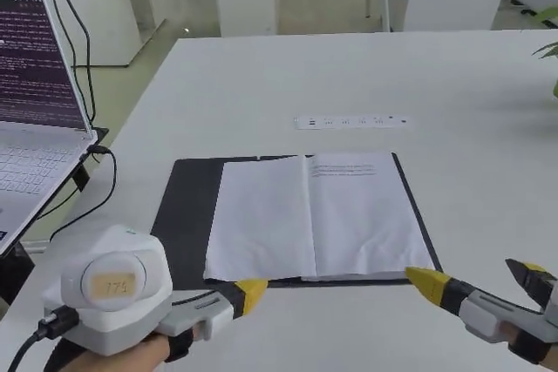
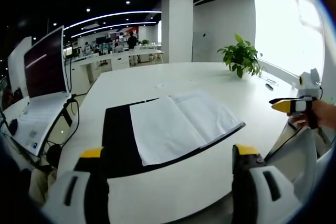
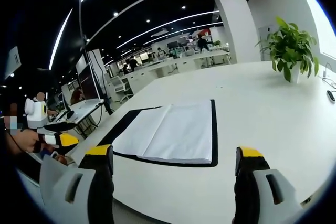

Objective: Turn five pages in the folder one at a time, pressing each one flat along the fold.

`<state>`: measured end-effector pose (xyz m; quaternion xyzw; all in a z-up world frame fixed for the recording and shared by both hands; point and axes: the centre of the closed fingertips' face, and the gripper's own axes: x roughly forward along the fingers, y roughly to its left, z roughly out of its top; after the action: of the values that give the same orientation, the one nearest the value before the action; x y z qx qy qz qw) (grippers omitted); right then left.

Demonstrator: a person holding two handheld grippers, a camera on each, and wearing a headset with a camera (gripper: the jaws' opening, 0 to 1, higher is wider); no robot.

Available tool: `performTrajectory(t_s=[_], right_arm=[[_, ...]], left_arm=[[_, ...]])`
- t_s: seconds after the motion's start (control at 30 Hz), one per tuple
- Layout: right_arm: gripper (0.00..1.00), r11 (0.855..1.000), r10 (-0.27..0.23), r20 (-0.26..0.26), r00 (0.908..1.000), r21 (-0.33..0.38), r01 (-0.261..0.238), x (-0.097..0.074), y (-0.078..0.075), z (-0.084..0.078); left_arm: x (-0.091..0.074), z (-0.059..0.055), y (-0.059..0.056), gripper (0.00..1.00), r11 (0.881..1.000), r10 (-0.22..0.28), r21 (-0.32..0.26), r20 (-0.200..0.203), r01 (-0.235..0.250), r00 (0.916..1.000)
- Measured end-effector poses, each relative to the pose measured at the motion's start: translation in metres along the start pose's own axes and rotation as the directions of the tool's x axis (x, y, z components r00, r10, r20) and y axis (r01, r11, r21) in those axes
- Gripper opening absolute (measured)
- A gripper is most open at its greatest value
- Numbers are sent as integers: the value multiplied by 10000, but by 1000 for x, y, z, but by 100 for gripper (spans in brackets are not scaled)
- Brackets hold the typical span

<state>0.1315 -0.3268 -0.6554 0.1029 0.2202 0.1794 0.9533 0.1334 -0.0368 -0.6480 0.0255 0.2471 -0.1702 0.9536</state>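
Open folder (image 1: 185, 206) lies flat on the white desk (image 1: 261, 76), near edge toward the person, black cover showing around the sheets. Its fold (image 1: 309, 215) runs straight away from the person (near to far, so any pressing stroke would follow that line). The left page (image 1: 260, 219) and right page (image 1: 366, 211) are both down, nothing lifted. At the near right corner sits the right gripper (image 1: 475, 278): fingers wide apart, empty, one yellow tip just beside the corner of the right page; contact cannot be told. Off the near left edge is the left gripper (image 2: 168, 151): fingers likewise wide, empty, held short of the cover and apart from it. The folder lies ahead of both. Judgement: the loose outer edge of the right page is what the next turn must catch, and the right gripper is clearly the nearer to it. The left looks better placed to press along the fold afterward. How many pages are already over cannot be told.
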Motion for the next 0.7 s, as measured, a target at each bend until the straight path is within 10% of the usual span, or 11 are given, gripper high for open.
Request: performTrajectory(t_s=[0.7], right_arm=[[93,9998,-9,4,10000,221,9,-4,-8,-5]], left_arm=[[59,1,-60,90,9944,-863,576,-326,881,9957]])
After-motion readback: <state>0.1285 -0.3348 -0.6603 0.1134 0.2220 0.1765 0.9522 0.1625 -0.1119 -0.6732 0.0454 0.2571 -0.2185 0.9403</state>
